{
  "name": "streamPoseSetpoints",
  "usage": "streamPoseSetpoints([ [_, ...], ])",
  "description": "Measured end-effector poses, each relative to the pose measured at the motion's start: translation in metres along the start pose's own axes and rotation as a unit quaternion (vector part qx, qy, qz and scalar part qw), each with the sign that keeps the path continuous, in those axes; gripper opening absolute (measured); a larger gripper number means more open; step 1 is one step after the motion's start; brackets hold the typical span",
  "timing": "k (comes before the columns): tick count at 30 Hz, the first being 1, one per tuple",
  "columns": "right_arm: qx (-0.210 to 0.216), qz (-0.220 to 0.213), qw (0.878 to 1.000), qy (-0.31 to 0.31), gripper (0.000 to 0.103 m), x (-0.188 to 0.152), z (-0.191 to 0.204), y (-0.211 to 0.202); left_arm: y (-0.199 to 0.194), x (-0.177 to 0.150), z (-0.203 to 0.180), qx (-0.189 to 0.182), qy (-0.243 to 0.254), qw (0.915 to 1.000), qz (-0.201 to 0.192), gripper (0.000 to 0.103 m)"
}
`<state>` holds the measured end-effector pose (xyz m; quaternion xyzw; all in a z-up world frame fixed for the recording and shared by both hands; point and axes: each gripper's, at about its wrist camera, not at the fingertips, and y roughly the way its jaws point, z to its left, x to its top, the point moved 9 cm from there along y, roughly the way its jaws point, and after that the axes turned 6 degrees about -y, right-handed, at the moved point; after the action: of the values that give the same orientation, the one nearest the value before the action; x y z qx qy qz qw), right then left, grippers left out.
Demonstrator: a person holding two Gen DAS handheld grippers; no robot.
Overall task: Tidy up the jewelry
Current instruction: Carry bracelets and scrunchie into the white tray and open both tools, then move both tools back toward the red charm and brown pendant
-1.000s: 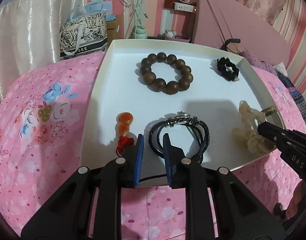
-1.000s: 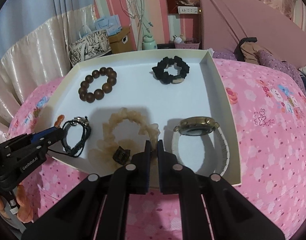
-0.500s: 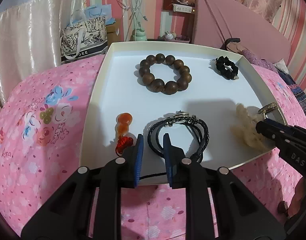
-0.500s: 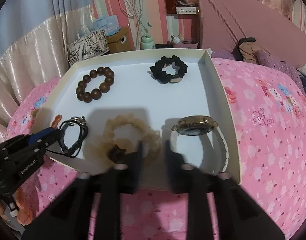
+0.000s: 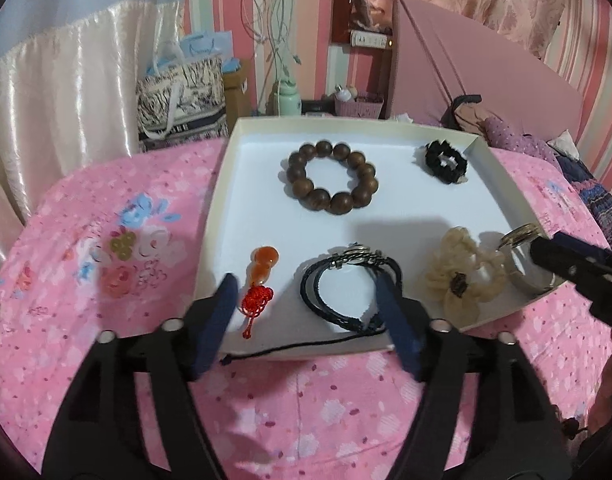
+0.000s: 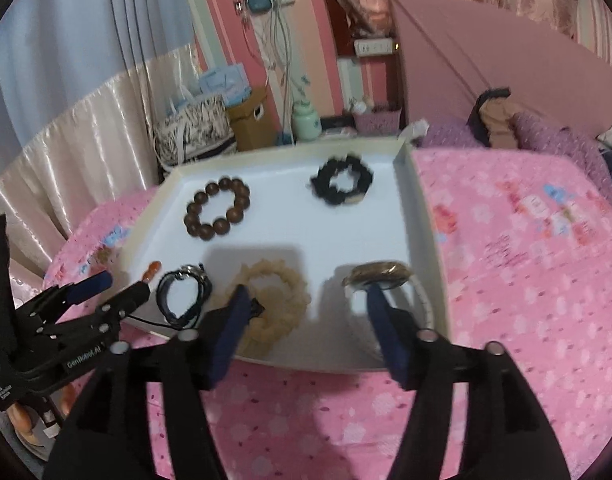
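A white tray lies on the pink bedspread. In it are a brown bead bracelet, a black scrunchie, an orange gourd charm with a red knot, a black cord bracelet, a cream scrunchie and a gold watch. My left gripper is open and empty at the tray's near edge, around the charm and cord bracelet. My right gripper is open and empty, between the cream scrunchie and the watch.
The pink floral bedspread surrounds the tray. A pink headboard rises at the back right. Bags and boxes stand beyond the bed by the curtain. Clothes lie near the headboard.
Both grippers have opened wide from nearly shut. Both have drawn back a little from the tray. The cream scrunchie now lies free in the tray.
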<state>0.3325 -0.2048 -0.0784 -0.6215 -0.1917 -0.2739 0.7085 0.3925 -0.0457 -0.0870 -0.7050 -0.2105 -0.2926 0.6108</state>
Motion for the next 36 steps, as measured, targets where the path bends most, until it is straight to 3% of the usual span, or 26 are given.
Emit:
streamPoseSetpoints([
  [2,-0.011,-0.012,1.000,-0.007,0.069,0.004,-0.003,-0.016,-0.011,0.000,-0.004,0.005,0.013,0.9998,-0.010,0.081],
  [5,-0.031,-0.017,0.999,-0.006,0.087,0.001,-0.014,-0.035,-0.026,-0.002,-0.006,0.011,0.022,0.9996,-0.016,0.092],
  [10,-0.059,-0.023,0.998,0.011,0.090,-0.012,-0.036,-0.061,-0.055,-0.010,-0.003,0.017,0.016,0.9996,-0.018,0.100],
  [18,-0.079,-0.011,0.996,0.039,0.092,-0.057,-0.061,-0.087,-0.084,-0.046,-0.002,0.010,-0.006,0.9999,-0.004,0.100],
  [25,-0.114,0.003,0.993,0.004,0.092,-0.106,-0.064,-0.098,-0.098,-0.097,-0.017,0.007,0.012,0.9998,0.017,0.100],
  [36,-0.122,0.022,0.992,-0.024,0.092,-0.160,-0.062,-0.101,-0.098,-0.161,-0.039,-0.019,0.012,0.9984,0.051,0.100],
])
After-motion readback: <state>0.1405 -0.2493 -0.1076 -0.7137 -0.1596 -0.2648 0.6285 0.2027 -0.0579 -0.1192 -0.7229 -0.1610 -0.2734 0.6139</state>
